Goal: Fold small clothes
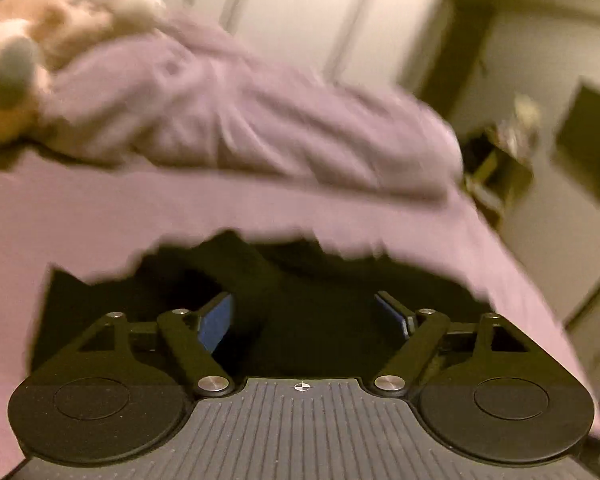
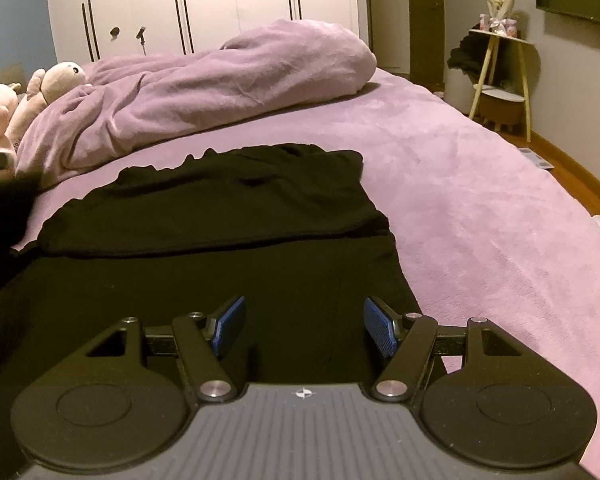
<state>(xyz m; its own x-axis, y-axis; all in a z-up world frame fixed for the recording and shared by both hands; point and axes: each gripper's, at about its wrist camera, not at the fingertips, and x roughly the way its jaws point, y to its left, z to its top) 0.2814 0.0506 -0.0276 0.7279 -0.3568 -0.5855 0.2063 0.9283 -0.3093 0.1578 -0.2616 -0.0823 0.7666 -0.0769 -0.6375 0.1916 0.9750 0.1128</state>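
A black garment [image 2: 220,232] lies flat on the purple bed cover [image 2: 480,208], its far part folded back over the near part. My right gripper [image 2: 304,324] hovers over the garment's near right portion, its blue pads apart and nothing between them. In the blurred left wrist view the same black garment [image 1: 308,280] lies just beyond my left gripper [image 1: 306,316], whose blue pads also stand wide apart with only cloth beneath them. At the left edge of the right wrist view a dark blurred shape [image 2: 4,200] shows; I cannot tell what it is.
A bunched purple duvet [image 2: 220,84] lies across the far side of the bed, with plush toys [image 2: 48,84] at its left. White wardrobes [image 2: 220,0] stand behind. A small wooden side table [image 2: 500,76] stands off the bed's right edge.
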